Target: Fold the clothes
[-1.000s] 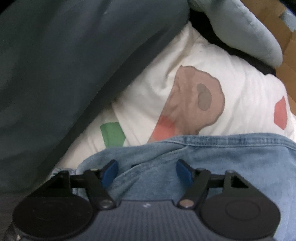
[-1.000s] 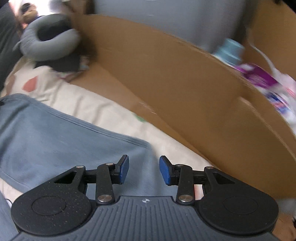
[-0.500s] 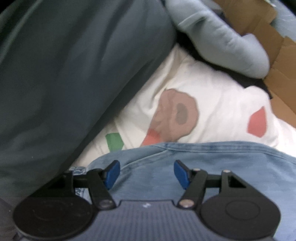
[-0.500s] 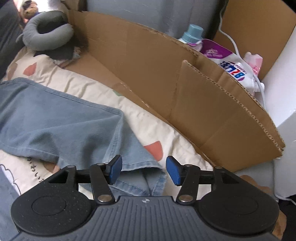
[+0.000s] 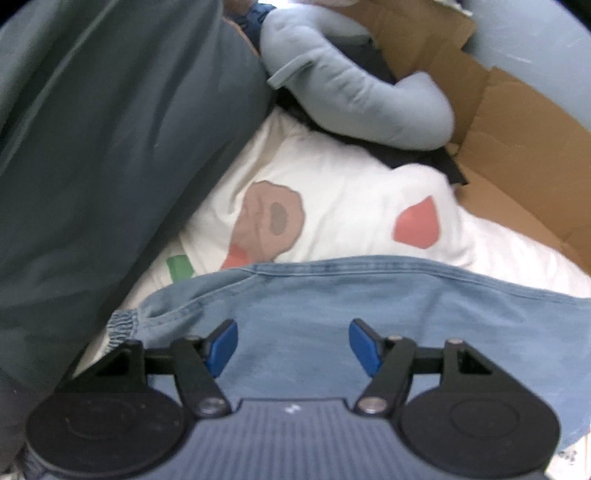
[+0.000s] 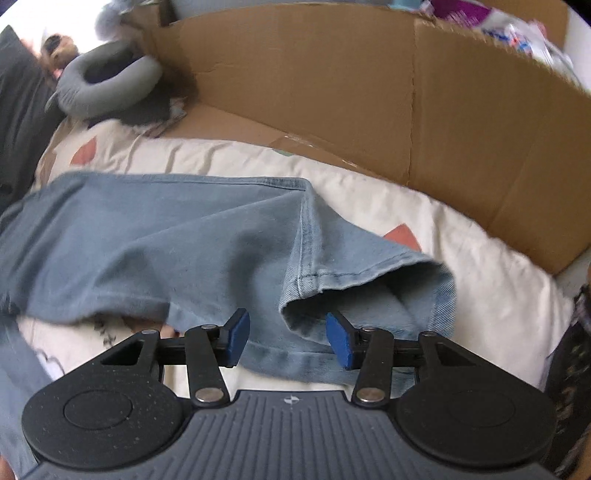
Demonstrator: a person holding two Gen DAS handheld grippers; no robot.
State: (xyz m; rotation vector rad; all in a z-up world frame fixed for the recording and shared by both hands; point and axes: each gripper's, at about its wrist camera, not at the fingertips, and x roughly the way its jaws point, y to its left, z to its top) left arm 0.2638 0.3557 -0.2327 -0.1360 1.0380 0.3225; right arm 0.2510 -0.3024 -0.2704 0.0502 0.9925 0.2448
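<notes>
Light blue jeans (image 5: 332, 295) lie flat on a white printed sheet (image 5: 351, 192). My left gripper (image 5: 293, 345) hovers over the waist end, near the elastic corner (image 5: 122, 328). Its jaws are opening, and nothing is pinched between them. In the right wrist view the jeans (image 6: 147, 240) stretch left to right, with the leg end folded over and its hem (image 6: 369, 277) gaping. My right gripper (image 6: 288, 339) is low at that hem. Its jaws are closing with a fold of the hem between them, and the blue pads (image 6: 341, 341) do not press on it.
A dark grey-green cushion (image 5: 92, 147) rises along the left. A grey neck pillow (image 5: 351, 85) lies at the head of the sheet. A cardboard wall (image 6: 369, 92) borders the far side, with detergent packs (image 6: 498, 22) behind it. A dark patterned cloth (image 6: 569, 369) is at the right edge.
The left gripper has risen and drawn back, so more of the neck pillow and cardboard shows. The right gripper has dropped to the leg hem, its jaws wider than a second ago.
</notes>
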